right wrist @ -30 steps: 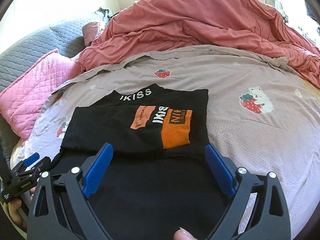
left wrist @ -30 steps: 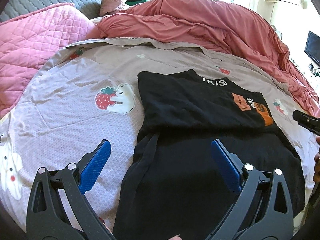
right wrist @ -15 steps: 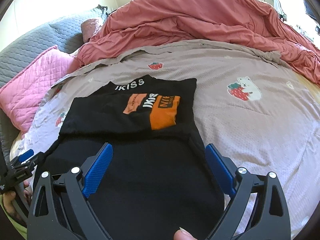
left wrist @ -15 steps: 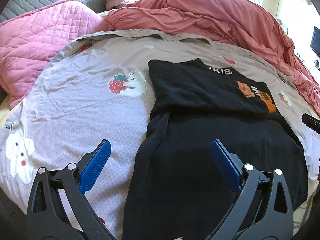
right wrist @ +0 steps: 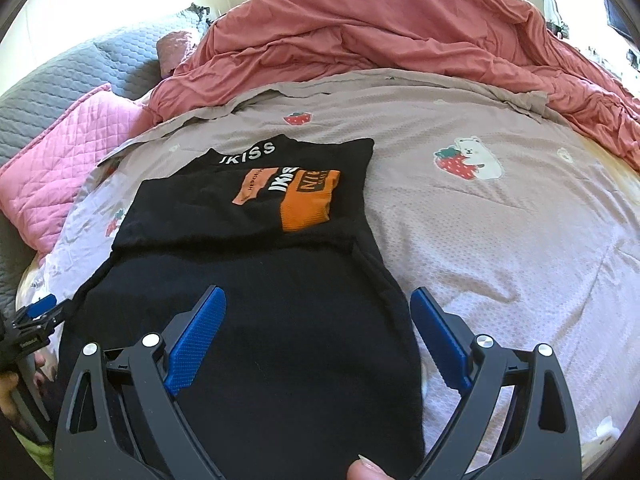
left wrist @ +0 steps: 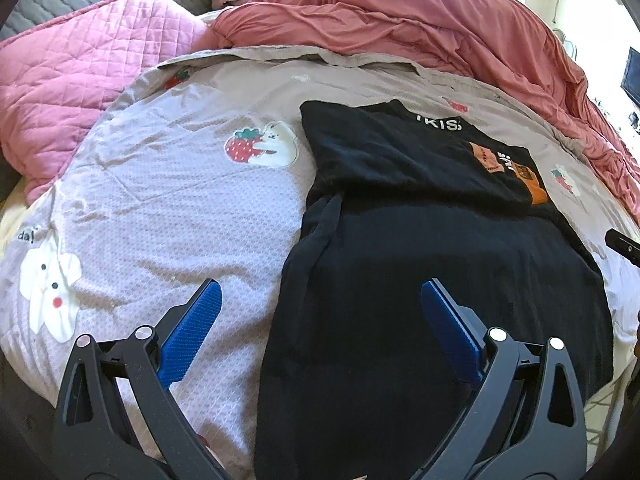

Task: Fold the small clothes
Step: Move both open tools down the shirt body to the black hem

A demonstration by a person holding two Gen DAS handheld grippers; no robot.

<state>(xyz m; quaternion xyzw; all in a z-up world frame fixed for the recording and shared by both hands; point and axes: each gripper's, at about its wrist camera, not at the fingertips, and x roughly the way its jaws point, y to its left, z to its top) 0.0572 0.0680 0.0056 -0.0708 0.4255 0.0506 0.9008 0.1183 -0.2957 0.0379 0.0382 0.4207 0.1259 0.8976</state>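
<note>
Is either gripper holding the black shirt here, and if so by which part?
Nothing is held. The left gripper and right gripper are open above the black shirt.

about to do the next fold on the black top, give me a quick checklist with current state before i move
1. Left claw open and empty: ok.
2. Right claw open and empty: ok.
3. Black top lying flat on the bedsheet, sides already folded in: ok.
4. Near hem in view for a grasp: cannot tell, it runs below both wrist views.
5. Left side of the top smooth: not ok, a long ridge runs down that edge.
6. Space beyond the collar before the red duvet: ok.
</note>
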